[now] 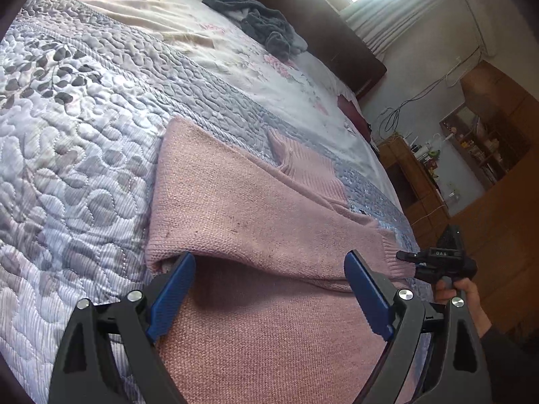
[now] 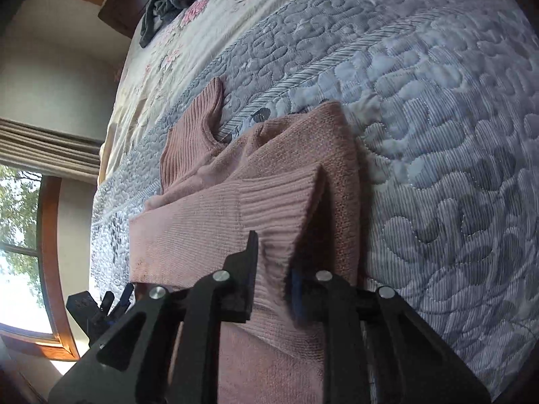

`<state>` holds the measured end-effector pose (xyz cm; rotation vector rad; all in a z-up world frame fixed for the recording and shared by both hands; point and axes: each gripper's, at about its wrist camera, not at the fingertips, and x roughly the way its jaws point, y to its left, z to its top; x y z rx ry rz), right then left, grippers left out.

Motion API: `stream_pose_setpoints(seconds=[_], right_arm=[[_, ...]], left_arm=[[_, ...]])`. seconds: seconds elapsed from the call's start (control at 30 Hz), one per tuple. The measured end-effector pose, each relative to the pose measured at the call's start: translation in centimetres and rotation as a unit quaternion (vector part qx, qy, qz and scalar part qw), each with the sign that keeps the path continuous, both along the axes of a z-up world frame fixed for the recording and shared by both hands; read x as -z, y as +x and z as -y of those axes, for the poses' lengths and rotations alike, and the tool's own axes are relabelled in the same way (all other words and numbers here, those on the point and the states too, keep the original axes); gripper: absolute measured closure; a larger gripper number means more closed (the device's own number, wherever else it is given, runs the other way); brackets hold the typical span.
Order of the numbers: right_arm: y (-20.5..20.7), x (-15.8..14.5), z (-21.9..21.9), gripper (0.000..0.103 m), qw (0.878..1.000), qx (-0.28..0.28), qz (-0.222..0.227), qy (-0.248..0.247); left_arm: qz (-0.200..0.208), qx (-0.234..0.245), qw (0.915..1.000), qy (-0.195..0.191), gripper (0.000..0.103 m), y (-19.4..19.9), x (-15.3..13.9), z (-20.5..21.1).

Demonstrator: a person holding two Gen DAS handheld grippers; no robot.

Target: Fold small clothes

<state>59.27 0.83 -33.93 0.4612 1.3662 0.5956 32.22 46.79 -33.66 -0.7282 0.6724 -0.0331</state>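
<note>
Risk: the right gripper [image 2: 271,269] pinches only a small bunch of ribbed cuff or hem; a hard pull could slip it free, or drag the stacked layers askew on the quilted bedspread [image 1: 77,141] and undo the fold.

Left gripper [image 1: 269,289]: jaws spread wide, empty, hovering just above the near part of the pink knit sweater [image 1: 256,222]; the folded edge lies between and just beyond the blue pads [image 1: 171,289].

Right gripper: jaws pressed on the ribbed knit, which peaks up just ahead of them. Sweater lies partly folded on the bed, ribbed collar (probably) at the far end. A grey garment [image 1: 259,23] lies far off, well apart.
</note>
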Motion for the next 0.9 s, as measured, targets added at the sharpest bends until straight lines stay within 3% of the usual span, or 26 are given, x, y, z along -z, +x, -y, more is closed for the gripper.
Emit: stream_pose_setpoints(seconds=[0.1, 0.17, 0.2, 0.27, 0.37, 0.47, 0.53, 0.6, 0.7, 0.77, 0.83, 0.9], right_arm=[[0.7, 0.3, 2.4, 0.075, 0.998, 0.039, -0.006, 0.048], [0.9, 0.5, 2.6, 0.076, 0.997, 0.034, -0.012, 0.062], [0.9, 0.4, 2.2, 0.086, 0.998, 0.023, -0.007, 0.056], [1.0, 0.6, 1.4, 0.096, 1.0, 0.005, 0.005, 0.025], [1.0, 1.3, 0.7, 0.096, 0.999, -0.01, 0.024, -0.032], [0.3, -0.5, 1.7, 0.089, 0.998, 0.01, 0.054, -0.033], [-0.8, -2.6, 2.3, 0.089, 0.997, 0.009, 0.082, 0.0], [-1.8, -3.8, 1.7, 0.089, 0.995, -0.019, 0.09, 0.036], [-2.0, -1.8, 0.6, 0.089, 0.997, -0.04, 0.057, 0.025], [-1.8, 0.5, 0.6, 0.092, 0.999, -0.038, 0.032, 0.004], [-1.9, 2.2, 0.9, 0.103, 0.999, -0.034, 0.022, -0.008], [-2.2, 1.8, 1.6, 0.1, 1.0, -0.024, 0.018, 0.006]], left_arm=[[0.019, -0.002, 0.9995, -0.027, 0.013, 0.4, -1.6, -1.1], [0.014, 0.012, 0.9982, -0.057, 0.013, 1.9, -2.2, -2.2], [0.008, 0.022, 0.9976, -0.066, 0.013, 2.9, -2.4, -2.6], [-0.012, 0.042, 0.9966, -0.07, 0.013, 5.1, -2.7, -3.2], [-0.079, 0.066, 0.9929, -0.06, 0.013, 9.0, -1.1, -3.8], [-0.167, 0.07, 0.9819, -0.056, 0.015, 11.4, 2.3, -5.2], [-0.163, 0.069, 0.9813, -0.075, 0.016, 11.2, 1.8, -5.8], [-0.127, 0.077, 0.9857, -0.08, 0.014, 10.5, 0.0, -5.9], [-0.114, 0.094, 0.9831, -0.107, 0.014, 10.2, -0.3, -5.4], [-0.146, 0.099, 0.98, -0.093, 0.014, 10.7, 1.0, -4.6], [-0.193, 0.093, 0.9747, -0.065, 0.015, 11.1, 3.1, -4.2], [-0.192, 0.094, 0.9752, -0.058, 0.015, 10.9, 3.1, -4.0]])
